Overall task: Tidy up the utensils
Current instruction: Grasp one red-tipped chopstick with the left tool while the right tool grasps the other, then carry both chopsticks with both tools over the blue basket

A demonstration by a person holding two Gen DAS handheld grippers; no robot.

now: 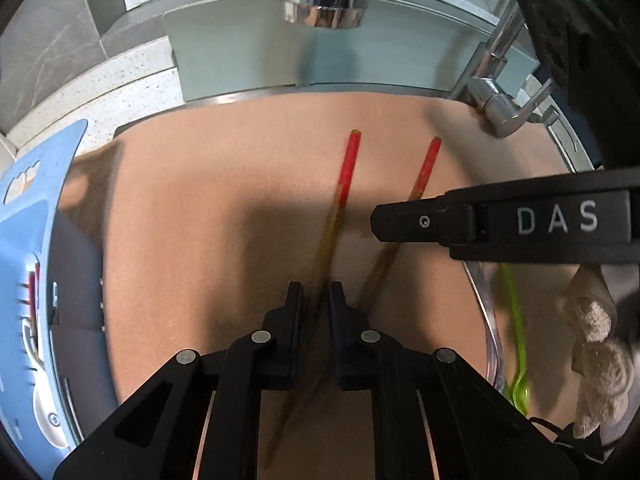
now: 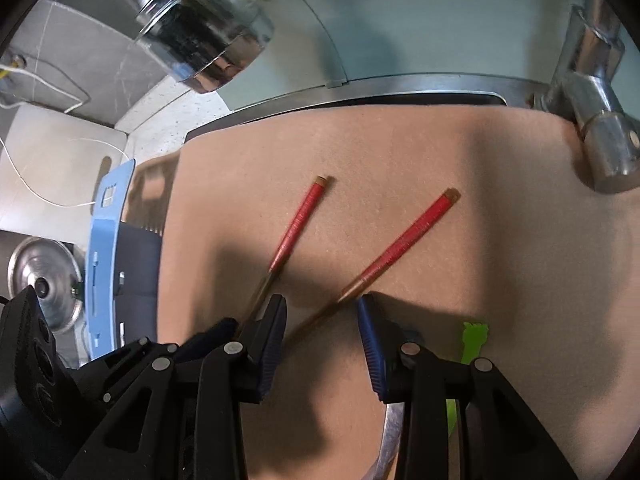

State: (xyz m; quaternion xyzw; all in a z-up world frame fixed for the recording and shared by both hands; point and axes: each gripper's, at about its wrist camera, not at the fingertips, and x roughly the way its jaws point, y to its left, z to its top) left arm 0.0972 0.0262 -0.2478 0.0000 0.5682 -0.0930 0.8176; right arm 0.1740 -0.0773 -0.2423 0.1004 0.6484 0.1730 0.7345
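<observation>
A: Where the tan mat lies, two red-topped chopsticks rest apart, red ends toward twelve o'clock.

B: Left gripper is nearly closed, pads pinching the left chopstick. Right gripper stands partly open, the right chopstick's brown end between its pads; contact unclear. A green utensil lies at four o'clock.
</observation>
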